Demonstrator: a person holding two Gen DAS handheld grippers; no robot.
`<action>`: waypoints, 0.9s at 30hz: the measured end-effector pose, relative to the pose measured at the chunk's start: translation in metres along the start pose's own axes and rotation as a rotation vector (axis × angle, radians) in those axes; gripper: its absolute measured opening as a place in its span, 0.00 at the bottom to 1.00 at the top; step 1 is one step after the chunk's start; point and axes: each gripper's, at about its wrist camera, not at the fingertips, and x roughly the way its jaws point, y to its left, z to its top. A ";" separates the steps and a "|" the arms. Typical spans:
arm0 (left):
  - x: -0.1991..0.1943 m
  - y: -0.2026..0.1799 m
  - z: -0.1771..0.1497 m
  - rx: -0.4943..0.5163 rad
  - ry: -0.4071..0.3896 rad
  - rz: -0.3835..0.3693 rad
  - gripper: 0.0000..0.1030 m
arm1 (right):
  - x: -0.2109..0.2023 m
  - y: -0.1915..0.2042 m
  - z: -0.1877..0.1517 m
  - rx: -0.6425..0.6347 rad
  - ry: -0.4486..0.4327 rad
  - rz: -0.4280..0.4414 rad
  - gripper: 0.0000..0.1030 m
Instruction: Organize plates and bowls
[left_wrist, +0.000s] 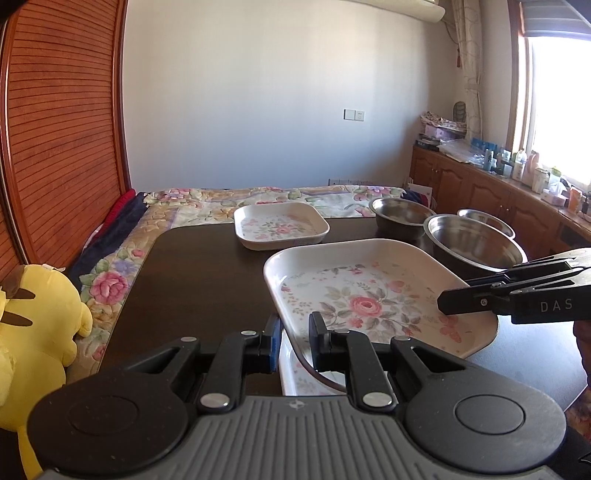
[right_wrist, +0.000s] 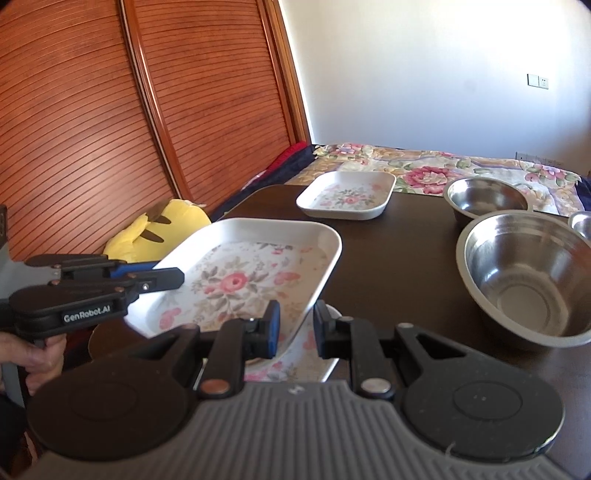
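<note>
Left tongs (left_wrist: 293, 341) are clenching the near left rim of a big floral plate (left_wrist: 369, 295), one finger over the rim and one under. Right tongs (right_wrist: 295, 326) are gripping the same plate's right edge; they are also showing in the left wrist view, coming in over the plate from the right. The plate is being held tilted above the dark tabletop (left_wrist: 192, 273), over a second floral plate (left_wrist: 299, 373) lying just beneath it, mostly hidden. Just right of the held plate a big steel bowl (right_wrist: 532, 273) is sitting on the tabletop. Behind it a smaller steel bowl (right_wrist: 487, 201) is standing, and a third bowl (left_wrist: 487, 221) is showing at the right edge. At the far end a small floral dish (left_wrist: 280, 225) is resting alone. A yellow plush toy (left_wrist: 37, 325) is sitting left of the tabletop, on the flowered bed (left_wrist: 221, 203).
</note>
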 end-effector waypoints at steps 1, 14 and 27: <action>0.000 0.000 -0.002 -0.001 0.004 -0.002 0.16 | -0.001 0.000 -0.001 0.001 0.000 0.000 0.21; 0.010 0.000 -0.023 -0.019 0.056 -0.015 0.15 | 0.002 0.003 -0.019 0.011 0.031 -0.012 0.21; 0.018 0.000 -0.030 -0.018 0.077 -0.008 0.15 | 0.000 0.010 -0.024 -0.012 0.043 -0.038 0.21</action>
